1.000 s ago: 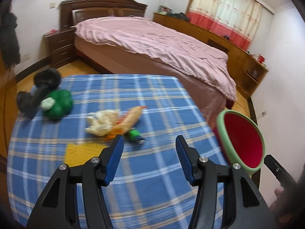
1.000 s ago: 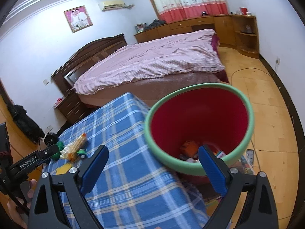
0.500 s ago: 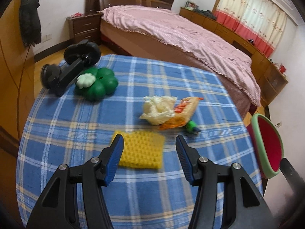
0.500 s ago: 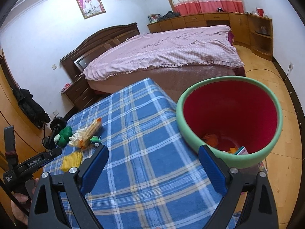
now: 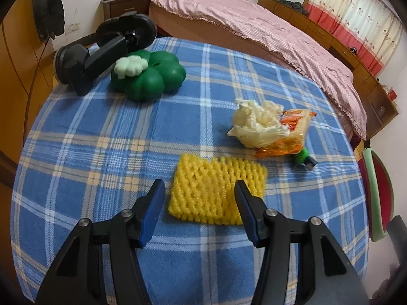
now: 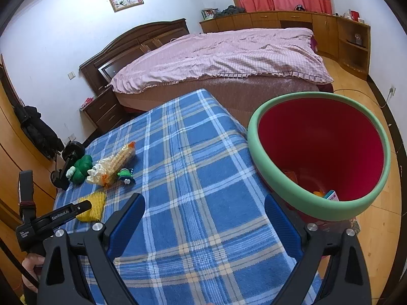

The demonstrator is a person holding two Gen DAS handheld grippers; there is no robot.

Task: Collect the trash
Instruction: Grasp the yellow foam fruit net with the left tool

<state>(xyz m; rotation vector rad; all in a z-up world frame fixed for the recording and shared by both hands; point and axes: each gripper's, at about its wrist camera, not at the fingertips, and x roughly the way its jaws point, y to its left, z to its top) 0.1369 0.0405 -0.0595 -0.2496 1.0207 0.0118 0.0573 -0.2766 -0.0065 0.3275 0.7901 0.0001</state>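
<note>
**Left gripper hovering over the yellow foam net, bin waiting off the table edge**

The left gripper [image 5: 199, 190] is hanging over the blue plaid tablecloth [image 5: 101, 152] with its jaws parted, and the yellow foam fruit net [image 5: 216, 190] is lying flat on the cloth, showing in the gap between the 2 blue pads [image 5: 152, 203]; whether the pads are touching it I cannot tell, and nothing is being squeezed. Just beyond the net, a crumpled white foam net [image 5: 257, 124] is resting against an orange snack wrapper [image 5: 292, 137], with a small green and black object [image 5: 304, 158] lying at the wrapper's near end. Further back on the left, a green clover-shaped toy [image 5: 150, 78] is sitting beside a black suction-cup mount [image 5: 101, 48] at the table edge.

The right gripper [image 6: 204, 222] is pointing across the cloth with its jaws spread wide and holding nothing. The red trash bin [image 6: 320, 139] with the green rim is standing just off the table's right side, a few scraps showing at its bottom. A pink-covered bed [image 6: 223, 56] is filling the room behind
</note>
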